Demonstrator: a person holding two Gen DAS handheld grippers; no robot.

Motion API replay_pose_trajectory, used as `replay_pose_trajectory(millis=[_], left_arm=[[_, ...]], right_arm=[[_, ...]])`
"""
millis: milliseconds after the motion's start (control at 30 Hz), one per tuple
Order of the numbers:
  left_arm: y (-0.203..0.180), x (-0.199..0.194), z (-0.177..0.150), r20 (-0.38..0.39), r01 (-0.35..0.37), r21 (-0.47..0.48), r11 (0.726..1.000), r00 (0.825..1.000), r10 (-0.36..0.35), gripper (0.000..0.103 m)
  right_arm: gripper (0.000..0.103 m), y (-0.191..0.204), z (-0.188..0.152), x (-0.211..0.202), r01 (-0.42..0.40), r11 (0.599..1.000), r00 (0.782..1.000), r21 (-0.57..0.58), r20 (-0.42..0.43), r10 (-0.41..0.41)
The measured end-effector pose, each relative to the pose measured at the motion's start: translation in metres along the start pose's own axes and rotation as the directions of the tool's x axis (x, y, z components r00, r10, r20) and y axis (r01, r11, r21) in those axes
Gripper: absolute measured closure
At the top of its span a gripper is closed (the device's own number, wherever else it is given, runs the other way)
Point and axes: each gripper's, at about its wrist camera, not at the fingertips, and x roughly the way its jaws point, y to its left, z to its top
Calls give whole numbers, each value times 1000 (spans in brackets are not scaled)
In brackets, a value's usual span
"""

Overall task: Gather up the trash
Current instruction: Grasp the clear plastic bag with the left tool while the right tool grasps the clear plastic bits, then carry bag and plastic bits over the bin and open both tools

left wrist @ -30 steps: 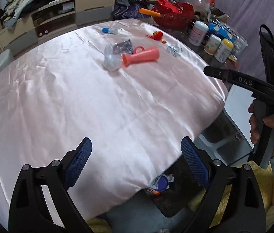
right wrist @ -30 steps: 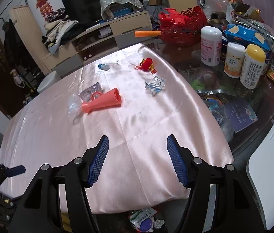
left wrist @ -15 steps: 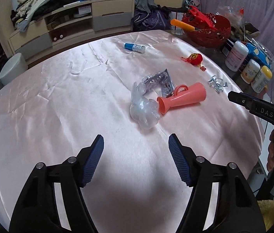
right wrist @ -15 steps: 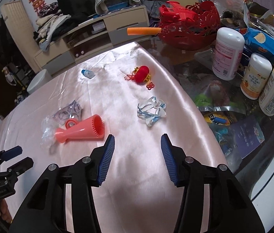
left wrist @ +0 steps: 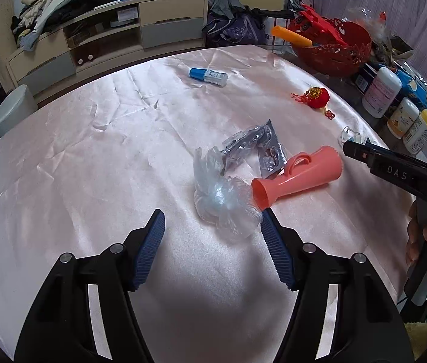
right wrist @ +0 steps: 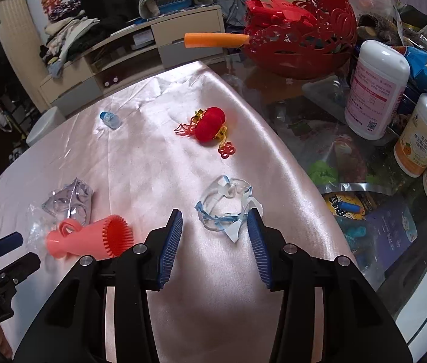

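A crumpled clear plastic bag (left wrist: 219, 196) lies on the pink satin tablecloth (left wrist: 92, 166), just ahead of my open, empty left gripper (left wrist: 212, 227). Behind it lie a silver foil wrapper (left wrist: 255, 148) and a salmon plastic cup (left wrist: 298, 178) on its side. In the right wrist view, a torn clear plastic wrapper with blue edging (right wrist: 225, 208) lies right in front of my open, empty right gripper (right wrist: 215, 230). The cup (right wrist: 89, 239) and foil wrapper (right wrist: 68, 202) sit to its left.
A small blue-capped bottle (left wrist: 209, 76) and a red lantern ornament (right wrist: 210, 124) lie farther back on the cloth. A red basket (right wrist: 301, 42), white bottles (right wrist: 373, 87) and snack packs crowd the glass table edge at right. The left gripper shows at the right view's left edge (right wrist: 4, 257).
Both grippers have moved forward over the table. The left has closed in on the clear bag, the right on the torn wrapper. Both stay open.
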Motion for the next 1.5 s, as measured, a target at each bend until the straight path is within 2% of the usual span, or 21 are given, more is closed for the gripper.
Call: replay_pose_trajectory(millis=[67, 133, 200, 233, 333, 433, 667, 900, 1000, 1133, 1233, 1333, 1500], left_arm=[[-3, 4, 1, -7, 14, 11, 1000, 1000, -14, 49], [-5, 7, 1, -18, 25, 16, 1000, 1000, -25, 60], [-4, 10, 1, -23, 35, 10, 999, 999, -35, 70], [-4, 10, 1, -24, 38, 7, 999, 999, -37, 76], [-2, 9, 1, -19, 46, 2, 999, 999, -45, 88], [-1, 6, -1, -15, 48, 5, 999, 999, -48, 95], [1, -16, -10, 7, 46, 24, 999, 999, -46, 99], [-8, -56, -31, 46, 23, 85, 996, 999, -27, 100], [-14, -82, -47, 65, 51, 80, 995, 996, -56, 100], [-35, -122, -74, 111, 62, 134, 989, 991, -77, 100], [-49, -143, -99, 114, 106, 145, 984, 986, -123, 100], [-61, -150, -128, 81, 167, 142, 976, 980, -179, 99], [-78, -144, -176, 6, 195, 131, 972, 980, -197, 99]], right_arm=[[57, 0, 0, 4, -4, 1000, 1000, 0, -12, 4], [59, 3, 0, 5, 7, 1000, 1000, -17, -6, -8], [76, 4, -1, 5, 16, 1000, 1000, -23, -5, -16], [79, 4, -1, 4, 18, 1000, 1000, -21, -5, -18], [84, 6, -2, 2, 13, 1000, 1000, -25, -4, -13], [86, 6, -4, -6, 19, 999, 1000, -33, 15, -18], [88, 5, -8, -36, 9, 999, 998, -47, 69, -6], [88, 8, -25, -76, 16, 997, 993, -73, 114, -8], [88, 14, -46, -104, 18, 994, 991, -105, 136, -4], [88, 23, -78, -150, 12, 991, 984, -136, 180, 13], [88, 26, -106, -177, -4, 991, 981, -137, 193, 30], [88, 27, -136, -192, 3, 988, 982, -152, 189, 26], [88, 26, -180, -193, 3, 987, 993, -163, 118, 17]])
